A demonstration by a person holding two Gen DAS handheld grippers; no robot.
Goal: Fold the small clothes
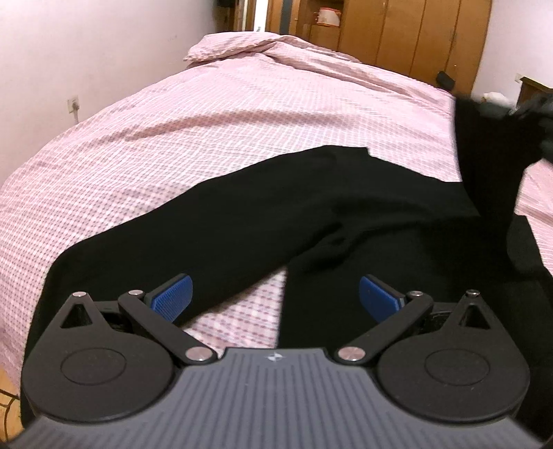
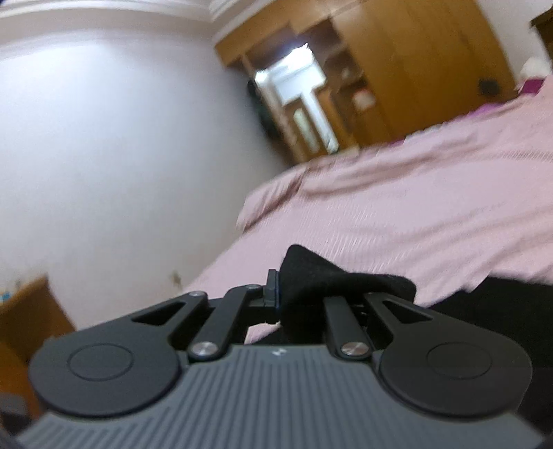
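Note:
A black garment (image 1: 242, 214), like small trousers with two legs, lies spread on the pink checked bed cover (image 1: 207, 114). My left gripper (image 1: 274, 293) is open, its blue pads (image 1: 172, 293) wide apart just above the garment's near part, holding nothing. My right gripper (image 2: 293, 293) is shut on a bunched edge of the black garment (image 2: 321, 273) and holds it lifted above the bed; in the left wrist view it shows at the right edge (image 1: 532, 110) with cloth hanging from it.
A wooden wardrobe (image 1: 397, 31) stands behind the bed, with a doorway (image 2: 304, 100) next to it. A white wall with a socket (image 1: 73, 103) runs along the bed's left side. A wooden cabinet (image 2: 24, 321) stands low at the left.

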